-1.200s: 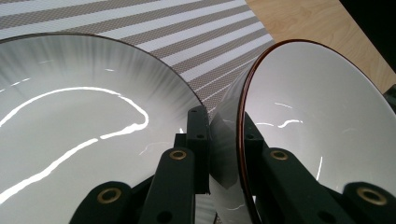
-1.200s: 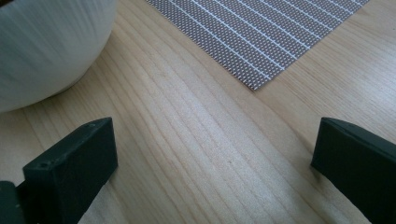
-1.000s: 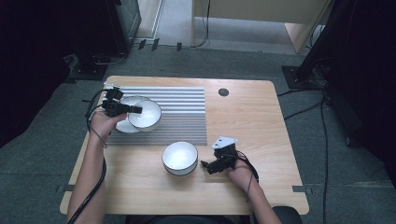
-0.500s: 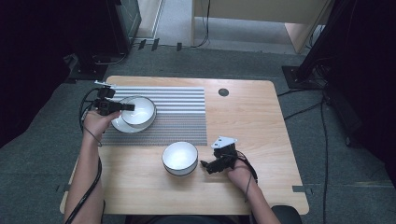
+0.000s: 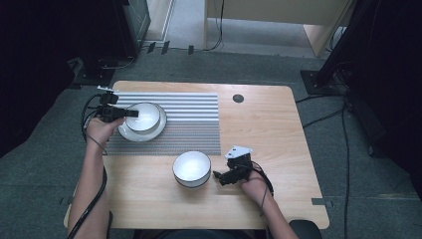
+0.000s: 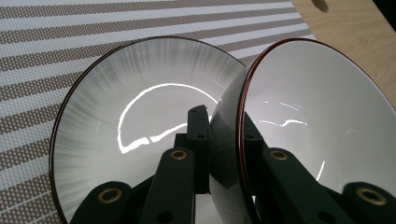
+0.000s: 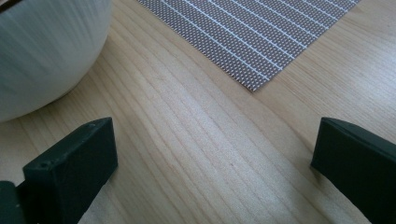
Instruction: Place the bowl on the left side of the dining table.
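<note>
**A small bowl held over a plate**

A light wooden table (image 5: 278, 129) with round corners stands on a grey floor, with dark stands and cables around it. A grey striped woven mat (image 5: 194, 119) lies on the far left part of the table, and it is the landmark here.

On the left end of the mat sits a wide white plate with a thin dark rim (image 5: 130, 133). A small shiny white bowl with a dark red rim (image 5: 145, 116) is right over the plate. The left gripper (image 5: 130, 113) comes in from the left edge of the mat. Its two black jaws pinch the wall of the small bowl, one jaw inside and one outside. In the left gripper view the small bowl (image 6: 322, 121) is tilted up on its side, and the plate (image 6: 140, 121) lies behind it. I cannot tell if the small bowl touches the plate.

Just in front of the mat, on bare wood, stands a second round white bowl with a dark rim (image 5: 191, 168). The right gripper (image 5: 219, 177) rests on the table just to the right of this bowl, near the mat's front right corner. Its jaws stand wide apart with only wood between them. In the right gripper view the second bowl's pale side (image 7: 46, 51) is at the left and the mat's corner (image 7: 252, 37) is farther off.
</note>
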Available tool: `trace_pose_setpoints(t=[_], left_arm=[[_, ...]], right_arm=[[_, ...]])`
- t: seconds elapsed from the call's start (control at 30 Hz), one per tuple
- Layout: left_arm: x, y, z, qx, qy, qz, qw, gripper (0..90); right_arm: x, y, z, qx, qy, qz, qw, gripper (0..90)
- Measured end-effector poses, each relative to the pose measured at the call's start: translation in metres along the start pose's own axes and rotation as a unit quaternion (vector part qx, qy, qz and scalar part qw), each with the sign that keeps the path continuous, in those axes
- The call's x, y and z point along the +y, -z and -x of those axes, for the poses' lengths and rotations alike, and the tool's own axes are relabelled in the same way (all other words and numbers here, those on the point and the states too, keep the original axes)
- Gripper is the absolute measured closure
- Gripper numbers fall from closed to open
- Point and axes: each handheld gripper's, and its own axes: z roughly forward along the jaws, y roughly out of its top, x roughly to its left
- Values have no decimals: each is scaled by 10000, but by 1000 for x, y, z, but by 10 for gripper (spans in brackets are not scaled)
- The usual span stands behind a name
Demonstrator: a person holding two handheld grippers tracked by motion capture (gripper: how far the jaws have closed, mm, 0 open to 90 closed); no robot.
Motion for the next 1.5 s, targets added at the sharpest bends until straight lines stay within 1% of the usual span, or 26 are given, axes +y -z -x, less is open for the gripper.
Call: trace_pose_setpoints(t=[0.1,0.2,0.27,0.47,0.6,0.63,0.67,0.8,0.97,1.2,1.23,1.27,1.5], left_arm=[[0,0,-1,78,25,51,10000,810],[1,-1,-3,55,46,95,9999,811],[0,-3,-5,57,69,78,9999,811],[-3,-10,-9,200,112,4,9997,811],[-4,-10,-12,235,152,43,9996,810],[-4,-11,-13,226,138,40,9996,810],[-5,-11,-14,206,178,41,9996,811],[-6,-17,-17,265,210,-46,9994,809],[-7,-19,-18,250,185,-68,9995,807],[-9,-21,-23,264,247,-57,9993,806],[-9,-21,-24,220,249,-60,9994,807],[-10,-21,-25,221,275,-51,9994,806],[-10,-22,-27,195,270,0,9994,808]], right_arm=[[0,0,0,0,4,2,10000,0],[0,0,0,1,1,7,10000,0],[0,0,0,-2,-10,-6,10000,0],[0,0,0,-3,-14,-4,10000,0],[0,0,0,-4,0,-10,10000,0],[0,0,0,-4,-2,-10,10000,0],[0,0,0,-5,-1,-11,10000,0],[0,0,0,-3,-9,-3,10000,0],[0,0,0,-6,-8,-8,10000,0],[0,0,0,-6,-8,-9,10000,0],[0,0,0,-3,-7,-11,10000,0],[0,0,0,-7,-8,-10,10000,0],[0,0,0,-6,-17,-7,10000,0]])
